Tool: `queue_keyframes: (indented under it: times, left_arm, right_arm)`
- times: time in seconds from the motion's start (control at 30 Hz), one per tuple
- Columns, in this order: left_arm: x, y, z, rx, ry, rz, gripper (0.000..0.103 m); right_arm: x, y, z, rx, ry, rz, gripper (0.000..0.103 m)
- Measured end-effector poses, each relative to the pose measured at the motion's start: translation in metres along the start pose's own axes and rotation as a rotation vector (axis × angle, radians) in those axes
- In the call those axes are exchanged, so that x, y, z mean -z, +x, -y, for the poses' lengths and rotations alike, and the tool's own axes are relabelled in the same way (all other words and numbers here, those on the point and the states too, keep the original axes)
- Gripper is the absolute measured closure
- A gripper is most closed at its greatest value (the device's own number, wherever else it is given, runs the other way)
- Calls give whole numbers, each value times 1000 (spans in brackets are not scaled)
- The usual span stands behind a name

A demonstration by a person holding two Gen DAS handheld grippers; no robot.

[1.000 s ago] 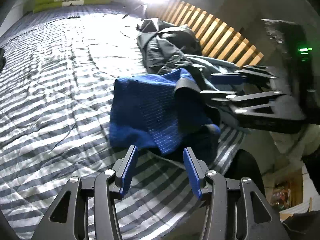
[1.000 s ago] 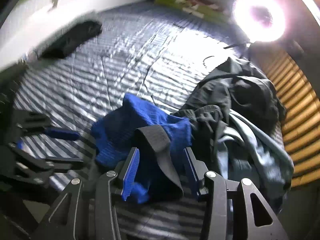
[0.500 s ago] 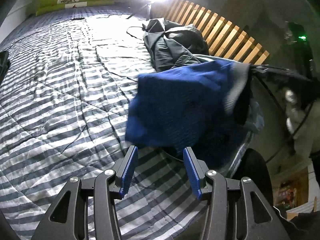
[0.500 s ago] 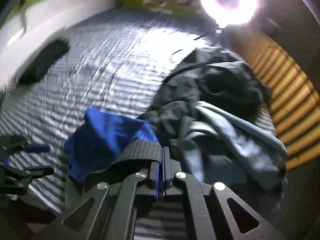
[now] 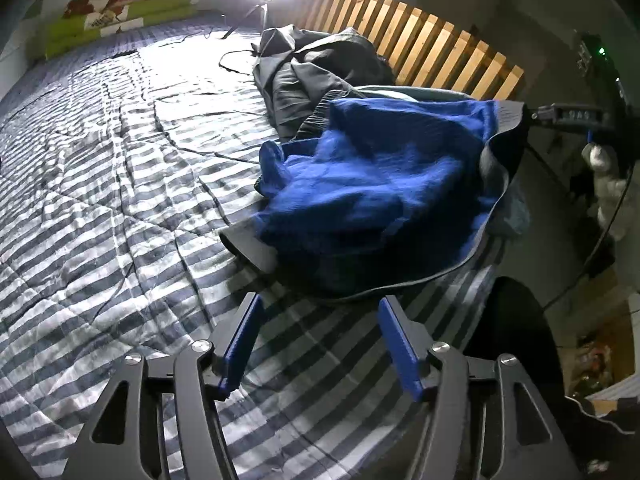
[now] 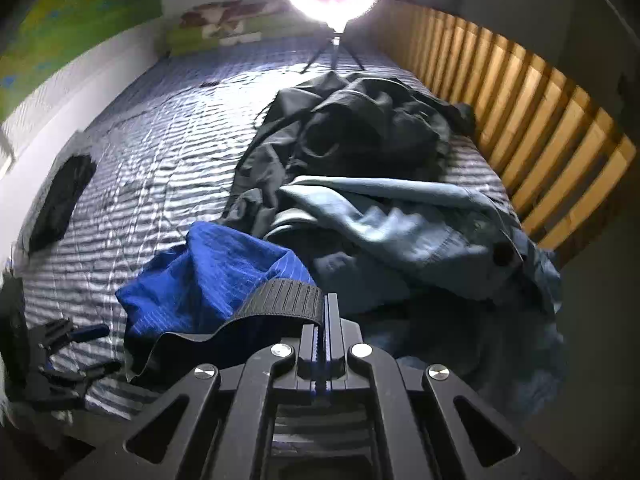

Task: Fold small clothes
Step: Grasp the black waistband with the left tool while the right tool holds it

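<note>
Two grippers work over a striped bed point(image 5: 120, 208). The right gripper point(image 6: 326, 312) pinches the black waistband of blue shorts point(image 5: 372, 184), lifting them beside a dark clothes pile point(image 6: 360, 132). The left gripper point(image 5: 320, 344) hangs spread apart, empty, just before the shorts.

Black skeletal claw point(image 5: 320, 344) frames, blue finger pads point(image 5: 242, 342), silver screws point(image 5: 201, 346).

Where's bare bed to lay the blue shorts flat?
Free: striped quilt left of the blue shorts, up to the green pillows. Crowded: dark clothes and grey-blue garment along the slatted rail; a black item by the wall.
</note>
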State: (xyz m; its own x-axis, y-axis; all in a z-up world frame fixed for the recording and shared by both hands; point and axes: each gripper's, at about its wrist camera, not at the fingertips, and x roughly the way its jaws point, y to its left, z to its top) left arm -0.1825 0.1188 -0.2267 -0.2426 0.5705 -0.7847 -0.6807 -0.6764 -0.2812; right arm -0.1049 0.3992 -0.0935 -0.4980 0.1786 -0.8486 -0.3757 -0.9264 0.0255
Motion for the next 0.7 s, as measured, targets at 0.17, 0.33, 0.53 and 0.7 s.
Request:
queue_keyframes:
  times: [0.17, 0.33, 0.53, 0.7]
  left_arm:
    - [5, 12, 8, 11, 14, -17, 36]
    - [14, 21, 29, 15, 29, -27, 36]
    - [28, 19, 67, -50, 123, 8, 36]
    - [26, 51, 67, -74, 81, -56, 81]
  right_arm:
    - [-7, -13, 20, 0, 29, 27, 101]
    - [-9, -12, 23, -10, 18, 29, 101]
    - [-6, -10, 26, -25, 10, 30, 101]
    - [-4, -10, 30, -32, 10, 23, 101]
